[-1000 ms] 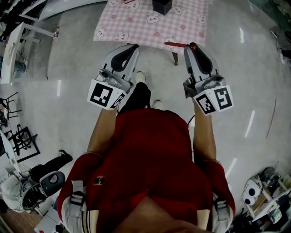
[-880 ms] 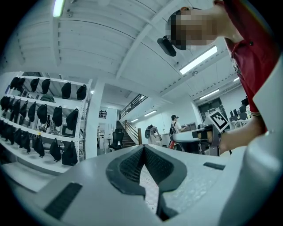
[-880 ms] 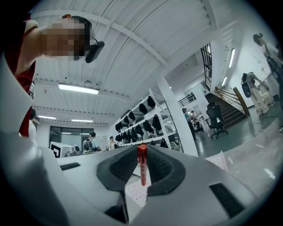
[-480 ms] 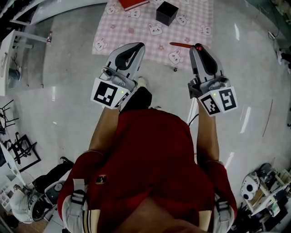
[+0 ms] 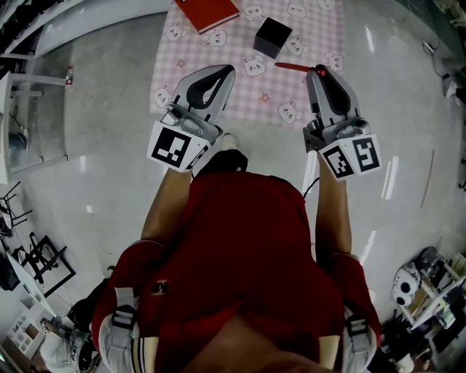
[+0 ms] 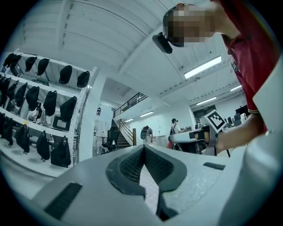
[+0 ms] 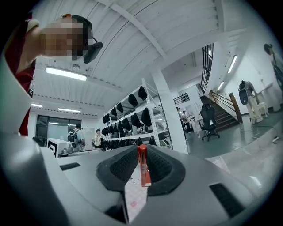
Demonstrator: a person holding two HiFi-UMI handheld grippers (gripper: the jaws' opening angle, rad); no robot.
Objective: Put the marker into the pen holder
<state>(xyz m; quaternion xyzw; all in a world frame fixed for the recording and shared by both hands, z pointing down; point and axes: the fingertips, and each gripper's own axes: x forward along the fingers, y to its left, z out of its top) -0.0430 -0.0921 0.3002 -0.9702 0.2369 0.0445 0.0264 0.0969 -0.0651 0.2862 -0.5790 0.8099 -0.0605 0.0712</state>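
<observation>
A red marker sticks out to the left from the tips of my right gripper, which is shut on it over the pink checked cloth. In the right gripper view the marker stands between the dark pads. The pen holder, a black cube, sits on the cloth just beyond and left of the marker's tip. My left gripper hovers over the cloth's near left part; its tips meet with nothing between them.
A red book lies at the cloth's far left. The cloth has rabbit prints and covers a small table on a glossy grey floor. Shelves and clutter stand at the room's edges. My red shirt fills the lower view.
Both grippers have come forward over the cloth, with the marker still in the right one. The pen holder and red book have slid into fuller view, nearer the grippers.
</observation>
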